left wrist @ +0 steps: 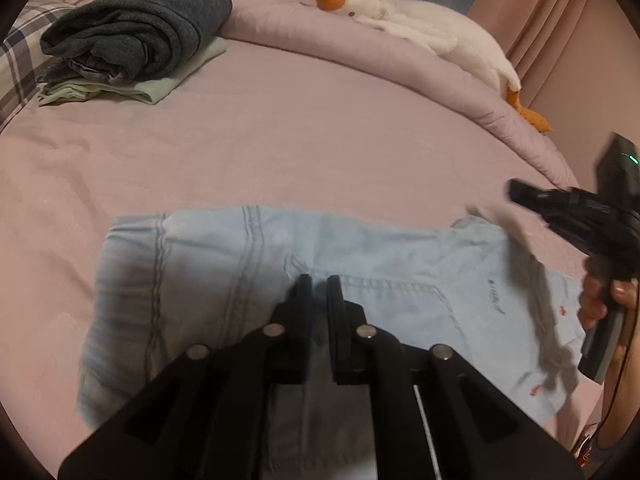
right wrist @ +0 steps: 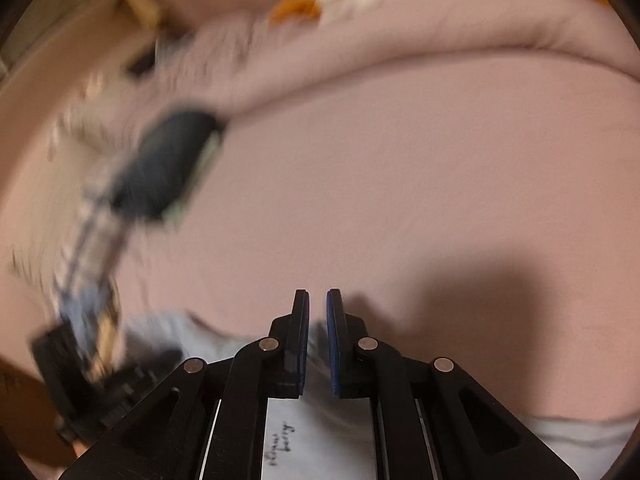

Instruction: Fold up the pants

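Observation:
Light blue pants (left wrist: 248, 280) lie flat across the pink bed sheet (left wrist: 280, 140), waistband to the left in the left wrist view. My left gripper (left wrist: 318, 284) sits low over their middle. Its jaws stand nearly together, pinching a ridge of denim by the seam. My right gripper (left wrist: 516, 194) hovers at the pants' right end, held by a hand (left wrist: 600, 300). In the right wrist view the right gripper (right wrist: 318, 300) is shut, and a peak of the pants' (right wrist: 320, 360) edge rises between its blue pads. That view is blurred on its left side.
At the back left a dark grey folded garment (left wrist: 136, 32) rests on a pale green one (left wrist: 160, 88). A white goose plush (left wrist: 420, 28) lies on the rolled pink duvet (left wrist: 320, 44) along the far edge. A plaid pillow (left wrist: 16, 64) is at far left.

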